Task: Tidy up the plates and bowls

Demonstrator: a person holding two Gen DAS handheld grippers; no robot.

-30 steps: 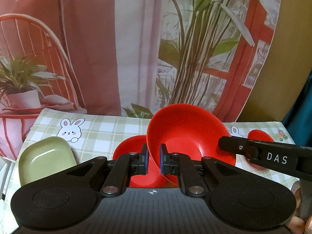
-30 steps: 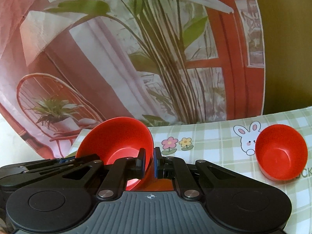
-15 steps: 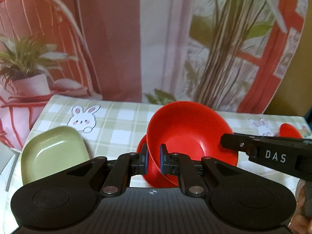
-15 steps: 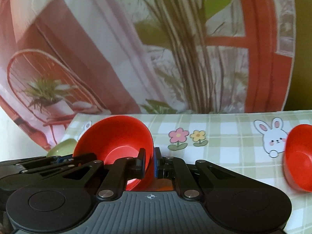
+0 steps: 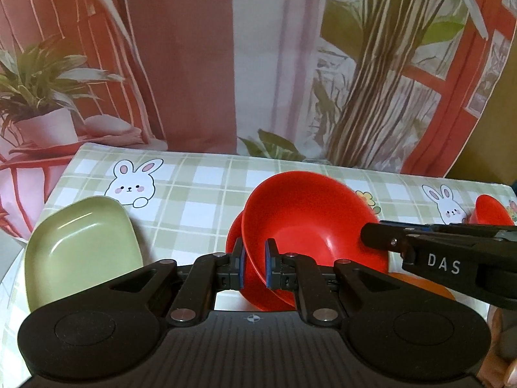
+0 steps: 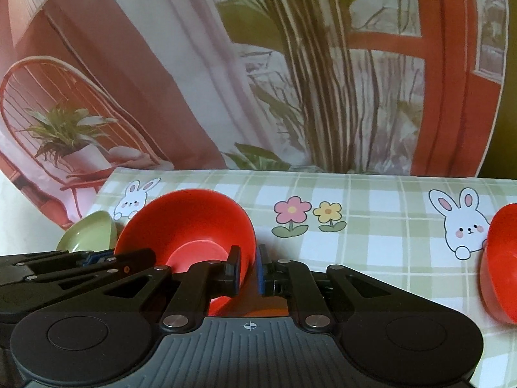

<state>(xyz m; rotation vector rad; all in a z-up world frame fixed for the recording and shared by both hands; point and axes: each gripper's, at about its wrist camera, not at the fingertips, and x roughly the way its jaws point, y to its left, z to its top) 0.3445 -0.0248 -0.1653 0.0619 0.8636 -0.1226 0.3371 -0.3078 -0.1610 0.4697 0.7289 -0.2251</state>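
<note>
Both grippers have come down toward the table [image 5: 206,177] with the red bowl [image 5: 307,223] carried between them, and the bowl now sits low over a second red dish [image 5: 233,237] whose edge shows just behind and below it on the left. The left gripper [image 5: 253,263] is clamped on the near rim of the bowl, its blue pads on either side of the wall. The right gripper [image 6: 247,270] is clamped on the same bowl [image 6: 187,223] at its right rim; its jaws have just eased open slightly, with the rim still between them. This is judged to be the start of release, so the bowl is probably at or close to its stacking place, though contact with the dish underneath cannot be confirmed. The red bowl is smooth, glossy plastic, round, with a flared wall and a small flat base. A green dish [image 5: 80,249] lies to the left, well apart from the bowl; it is a rounded square with a shallow raised rim and a satin sheen. A further red bowl [image 6: 501,262] stands at the far right of the table, partly cut off. The table carries a green and white checked cloth printed with rabbits and flowers. Behind it hangs a printed backdrop [image 5: 258,64] with a chair, plants and a red window frame.
</note>
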